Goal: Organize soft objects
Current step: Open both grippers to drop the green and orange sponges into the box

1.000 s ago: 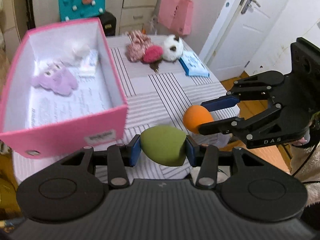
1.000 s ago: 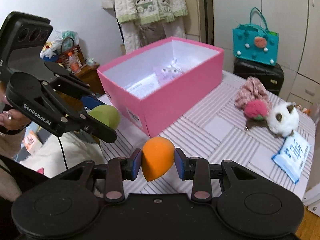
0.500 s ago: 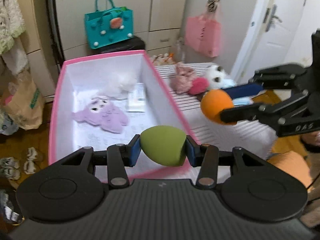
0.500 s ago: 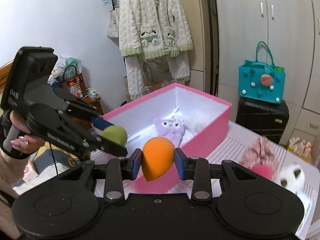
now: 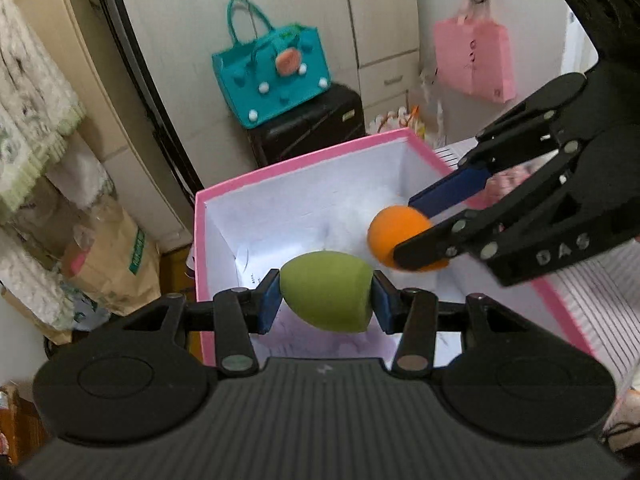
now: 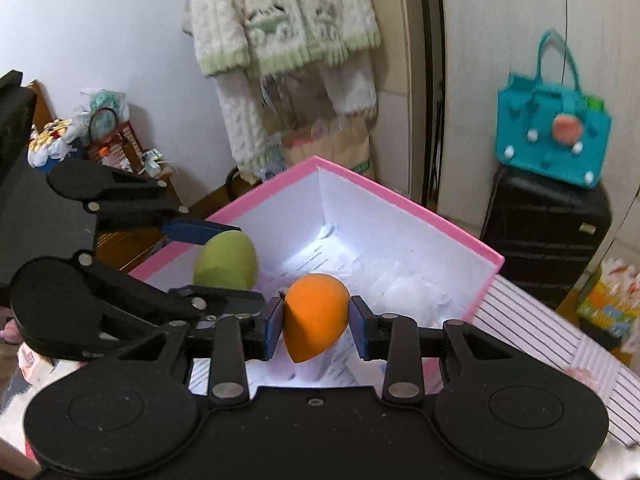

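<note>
Left wrist view: the left gripper (image 5: 326, 300) is pinching a green sponge (image 5: 326, 298) between its blue pads, hanging over the open pink box (image 5: 288, 170). Just beside it, the right gripper (image 6: 316, 322) is squeezing an orange sponge (image 6: 316, 314) over the same box. White paper is lining the box floor. A teal bag (image 5: 276, 76) is sitting on a black case behind.

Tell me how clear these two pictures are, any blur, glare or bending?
Left wrist view: green sponge sharp, teal bag and pink bag smeared by motion, cupboard lines bowed by the fisheye. Right wrist view: orange sponge crisp, hanging cardigan soft, white glare on the pink box floor, dark lens corners.
</note>
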`<state>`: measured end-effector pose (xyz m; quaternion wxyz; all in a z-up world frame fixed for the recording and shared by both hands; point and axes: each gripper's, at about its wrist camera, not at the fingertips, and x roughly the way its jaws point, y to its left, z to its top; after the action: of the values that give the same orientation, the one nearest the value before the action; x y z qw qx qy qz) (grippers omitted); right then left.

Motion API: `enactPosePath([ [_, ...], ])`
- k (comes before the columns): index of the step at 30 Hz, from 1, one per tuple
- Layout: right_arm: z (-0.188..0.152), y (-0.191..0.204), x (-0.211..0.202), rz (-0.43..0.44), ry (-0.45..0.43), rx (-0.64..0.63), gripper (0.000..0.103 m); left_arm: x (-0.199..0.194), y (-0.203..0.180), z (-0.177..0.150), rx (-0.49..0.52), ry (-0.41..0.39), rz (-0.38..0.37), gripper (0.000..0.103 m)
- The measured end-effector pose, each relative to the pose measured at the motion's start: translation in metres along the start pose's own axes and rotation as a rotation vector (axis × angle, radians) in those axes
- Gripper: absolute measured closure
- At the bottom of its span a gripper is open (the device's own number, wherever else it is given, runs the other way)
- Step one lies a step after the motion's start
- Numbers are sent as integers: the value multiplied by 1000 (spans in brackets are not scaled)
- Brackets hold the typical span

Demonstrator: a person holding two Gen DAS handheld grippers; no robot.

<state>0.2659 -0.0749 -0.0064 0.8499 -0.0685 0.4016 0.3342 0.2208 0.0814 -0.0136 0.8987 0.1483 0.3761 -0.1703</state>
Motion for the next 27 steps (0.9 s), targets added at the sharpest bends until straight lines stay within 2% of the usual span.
enactPosePath([
  [3,7,-11,25,-4,50,25,62,26,14,9,-37,51,5,56],
  [6,11,-17,40,-10,90,31,62,42,21,13,-19,78,28,56],
  [10,15,-14,46,-38,137,6,61,46,31,15,-42,72,35,54],
  [13,16,-17,46,-38,123,32,59,45,34,16,-62,44,60,48],
  [19,12,-15,34,-37,80,50,57,45,36,17,-80,40,55,46],
  [27,2,-2,2,-65,48,36,57,12,24,5,-38,49,92,45],
])
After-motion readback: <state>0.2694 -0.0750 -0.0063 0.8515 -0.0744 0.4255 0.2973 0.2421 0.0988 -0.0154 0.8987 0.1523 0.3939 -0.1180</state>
